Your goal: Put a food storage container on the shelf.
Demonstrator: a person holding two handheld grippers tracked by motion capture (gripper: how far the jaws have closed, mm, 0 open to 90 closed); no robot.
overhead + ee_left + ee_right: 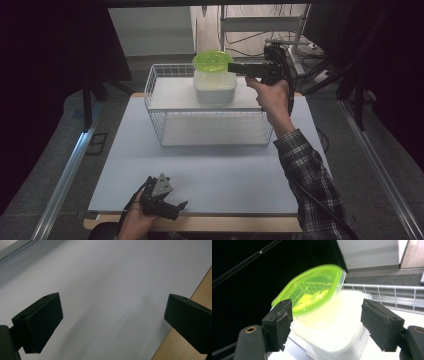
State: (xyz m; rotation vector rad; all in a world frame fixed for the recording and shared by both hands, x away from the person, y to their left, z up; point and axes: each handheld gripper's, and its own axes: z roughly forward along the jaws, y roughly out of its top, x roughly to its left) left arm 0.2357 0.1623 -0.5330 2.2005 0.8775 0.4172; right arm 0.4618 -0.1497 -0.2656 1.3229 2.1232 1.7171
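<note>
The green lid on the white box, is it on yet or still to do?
Done so far: the white box stands on the top shelf of the wire rack. In hand: the right tool is open at the green lid, which sits tilted on the box rather than flat, as the right gripper view shows. Left: the lid probably needs pressing down level. The left tool rests open near the table's front edge.

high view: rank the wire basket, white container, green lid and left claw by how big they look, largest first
1. wire basket
2. white container
3. green lid and left claw: they look about alike, and the claw sits nearer the camera, so I won't rank these two.
</note>
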